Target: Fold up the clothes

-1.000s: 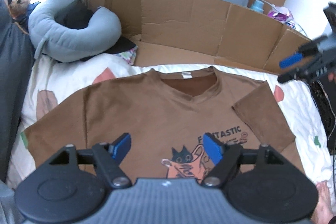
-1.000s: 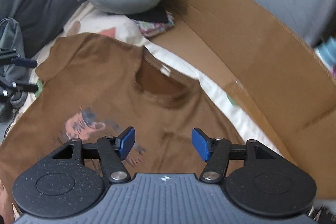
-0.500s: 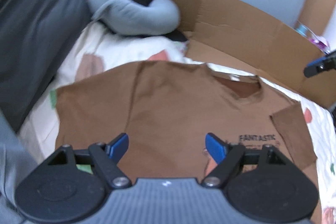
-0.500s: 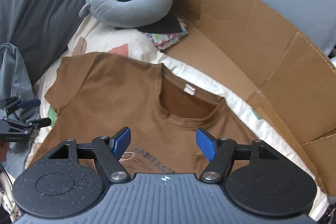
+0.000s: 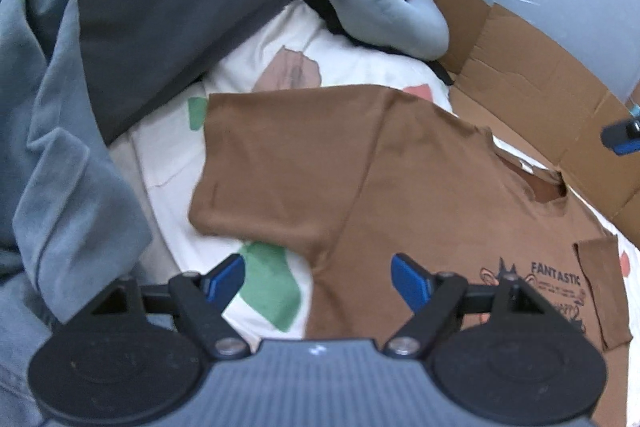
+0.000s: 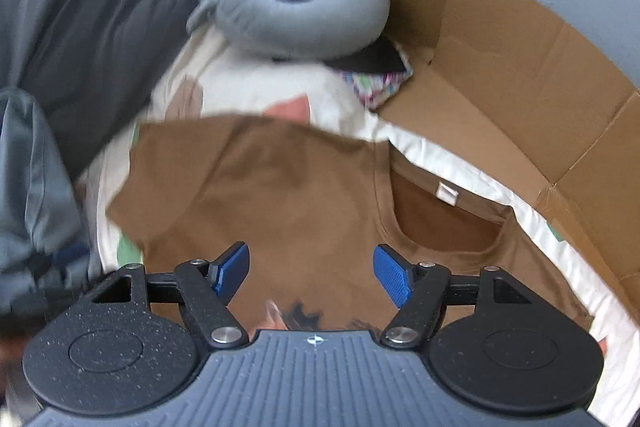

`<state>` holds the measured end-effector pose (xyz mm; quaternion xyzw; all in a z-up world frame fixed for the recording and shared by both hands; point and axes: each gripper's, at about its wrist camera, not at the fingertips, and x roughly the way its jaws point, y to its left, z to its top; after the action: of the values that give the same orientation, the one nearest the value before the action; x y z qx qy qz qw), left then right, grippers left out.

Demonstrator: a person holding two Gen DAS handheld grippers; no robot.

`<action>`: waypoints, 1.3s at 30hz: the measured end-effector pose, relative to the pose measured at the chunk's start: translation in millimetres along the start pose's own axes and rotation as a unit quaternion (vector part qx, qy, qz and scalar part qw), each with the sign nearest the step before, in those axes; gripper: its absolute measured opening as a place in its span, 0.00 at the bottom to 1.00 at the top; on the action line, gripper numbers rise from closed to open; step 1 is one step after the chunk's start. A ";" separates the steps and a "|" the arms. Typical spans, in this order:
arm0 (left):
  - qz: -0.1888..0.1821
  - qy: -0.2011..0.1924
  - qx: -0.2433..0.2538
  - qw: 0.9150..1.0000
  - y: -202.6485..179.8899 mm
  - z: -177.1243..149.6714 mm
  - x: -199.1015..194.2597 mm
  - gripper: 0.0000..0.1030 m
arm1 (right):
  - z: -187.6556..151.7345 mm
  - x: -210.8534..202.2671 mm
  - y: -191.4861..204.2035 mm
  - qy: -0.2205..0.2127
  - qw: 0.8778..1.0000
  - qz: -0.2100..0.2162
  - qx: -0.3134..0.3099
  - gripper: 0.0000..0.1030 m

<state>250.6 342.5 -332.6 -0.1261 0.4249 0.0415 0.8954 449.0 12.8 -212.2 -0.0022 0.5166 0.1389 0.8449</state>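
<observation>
We have swung our wide-open, empty left gripper (image 5: 318, 279) toward the brown cotton T-shirt's (image 5: 420, 195) outspread sleeve at frame centre, likely to fold it, while our right gripper (image 6: 312, 275) hovers open and empty.

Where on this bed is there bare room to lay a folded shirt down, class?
Bare sheet lies between the brown T-shirt and the grey bedding, and by the neck pillow. The flat cardboard beside the collar is also free. The middle is crowded: the shirt covers it.
</observation>
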 end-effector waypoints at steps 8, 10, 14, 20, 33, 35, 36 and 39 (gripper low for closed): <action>-0.010 -0.020 -0.029 0.999 19.9 1.0 12.4 0.80 | -19.0 14.6 35.8 -0.038 0.997 0.013 0.063 0.72; -0.013 -0.024 -0.036 0.999 24.9 1.2 15.5 0.80 | -25.7 17.8 44.7 -0.047 0.997 0.016 0.067 0.72; -0.036 -0.024 -0.068 0.997 33.5 -2.6 28.0 0.80 | -41.7 26.7 53.9 -0.049 0.995 0.025 0.081 0.72; -0.063 -0.012 -0.097 0.993 38.2 -12.9 54.7 0.80 | -70.0 42.7 53.0 -0.044 0.994 0.011 0.096 0.72; -0.120 -0.065 -0.130 0.982 44.5 -22.6 76.9 0.89 | -123.4 80.5 41.8 -0.009 0.991 0.012 0.134 0.72; -0.125 -0.076 -0.137 0.980 45.7 -23.4 75.5 0.89 | -131.0 85.9 41.7 -0.002 0.990 0.014 0.137 0.72; -0.125 -0.081 -0.142 0.978 46.5 -23.3 73.7 0.88 | -133.8 87.5 41.9 0.000 0.991 0.014 0.136 0.72; -0.122 -0.101 -0.152 0.976 49.5 -22.4 65.6 0.84 | -142.2 92.3 42.5 0.004 0.991 0.017 0.135 0.72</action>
<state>266.5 382.2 -406.3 -0.3068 0.3023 0.0084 0.9025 354.4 54.2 -353.1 0.1199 0.5339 0.0819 0.8330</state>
